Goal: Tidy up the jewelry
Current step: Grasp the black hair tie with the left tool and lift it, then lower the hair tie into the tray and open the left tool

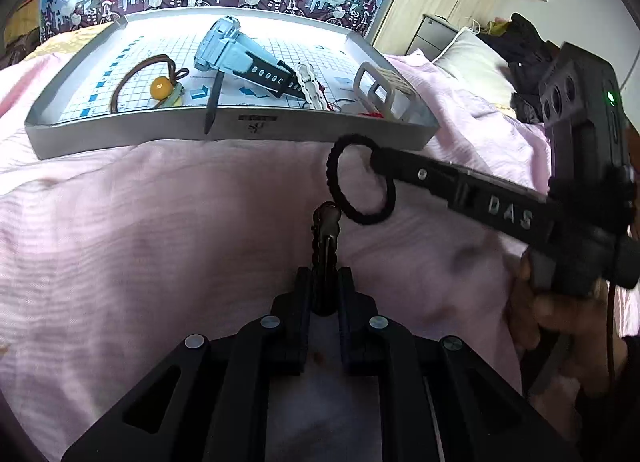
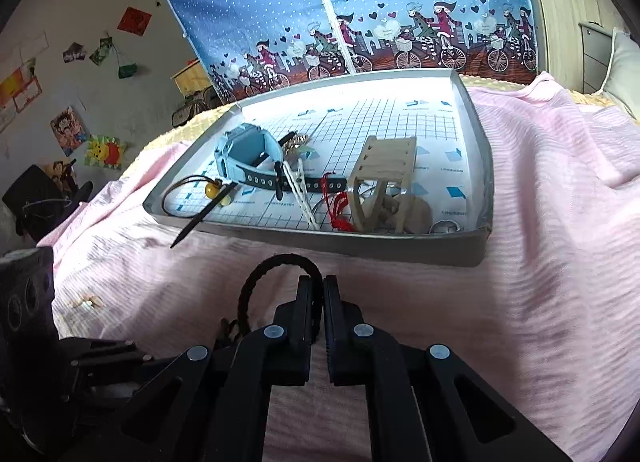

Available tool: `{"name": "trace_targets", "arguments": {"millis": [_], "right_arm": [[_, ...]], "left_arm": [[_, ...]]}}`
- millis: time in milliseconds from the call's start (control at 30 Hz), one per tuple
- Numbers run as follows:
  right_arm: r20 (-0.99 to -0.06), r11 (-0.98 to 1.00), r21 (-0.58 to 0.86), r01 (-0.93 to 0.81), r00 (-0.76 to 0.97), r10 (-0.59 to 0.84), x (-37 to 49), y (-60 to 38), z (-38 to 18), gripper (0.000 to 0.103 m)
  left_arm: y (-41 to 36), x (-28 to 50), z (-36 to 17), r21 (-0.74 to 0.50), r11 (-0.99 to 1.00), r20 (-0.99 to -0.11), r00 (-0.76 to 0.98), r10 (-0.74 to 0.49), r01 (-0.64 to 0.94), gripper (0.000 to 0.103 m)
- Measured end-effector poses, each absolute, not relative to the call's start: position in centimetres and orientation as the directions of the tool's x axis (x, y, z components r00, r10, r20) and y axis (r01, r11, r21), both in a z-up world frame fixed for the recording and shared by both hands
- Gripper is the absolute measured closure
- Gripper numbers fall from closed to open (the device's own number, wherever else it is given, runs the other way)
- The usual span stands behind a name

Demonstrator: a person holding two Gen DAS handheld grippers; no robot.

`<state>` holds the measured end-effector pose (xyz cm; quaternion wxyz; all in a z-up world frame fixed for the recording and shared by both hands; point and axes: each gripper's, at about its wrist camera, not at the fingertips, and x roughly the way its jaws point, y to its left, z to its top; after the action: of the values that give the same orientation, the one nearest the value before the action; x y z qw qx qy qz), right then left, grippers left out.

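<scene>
Here, left tool clamps dark clip, probably metal, long axis toward tray; right tool pinches black hair tie.

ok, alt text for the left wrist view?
Left gripper shut on a brown hair clip above pink bedding; right gripper holds a black hair tie near a grey tray holding a blue watch.

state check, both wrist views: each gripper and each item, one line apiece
left gripper: shut on a brown hair clip
right gripper: shut on the black hair tie, held above the bed
tray: on the pink blanket, open-topped
blue watch: in tray, strap unbuckled
black stick: tip over tray's front rim
</scene>
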<state>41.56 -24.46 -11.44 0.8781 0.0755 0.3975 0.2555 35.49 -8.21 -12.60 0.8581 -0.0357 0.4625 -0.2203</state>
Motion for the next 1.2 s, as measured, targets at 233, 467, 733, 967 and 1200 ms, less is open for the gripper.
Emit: {"name": "trace_targets", "arguments": {"millis": [233,467,733,967,1200], "right_arm": [[-0.577,0.842,0.342,-0.417,0.614,0.539,40.4,-24.7,-9.3,0.097],[-0.514,0.871,0.3,-0.389,0.703,0.491,40.5,-24.1,-8.2,0.097],[-0.468,0.892,0.291,-0.346,0.762,0.448,43.1,-22.7,-7.5,0.097],[-0.482,0.904,0.152,-0.4,0.768,0.421,44.0,-19.0,-8.3,0.097],[-0.526,0.914,0.092,-0.396,0.76,0.382,44.3,-17.8,-9.7,0.097]], "left_arm": [[-6.6,33.6,-10.9,-0.261,0.919,-0.722,0.571,-0.39,0.297,0.093],[-4.0,34.4,-7.0,-0.252,0.946,-0.614,0.722,-0.318,0.202,0.093],[-2.5,40.1,-5.7,-0.195,0.976,-0.631,0.749,-0.201,0.097,0.093],[-1.2,43.3,-7.6,-0.168,0.983,-0.672,0.721,-0.168,0.073,0.093],[0.0,44.5,-8.9,-0.206,0.978,-0.697,0.695,-0.177,0.043,0.093]]}}
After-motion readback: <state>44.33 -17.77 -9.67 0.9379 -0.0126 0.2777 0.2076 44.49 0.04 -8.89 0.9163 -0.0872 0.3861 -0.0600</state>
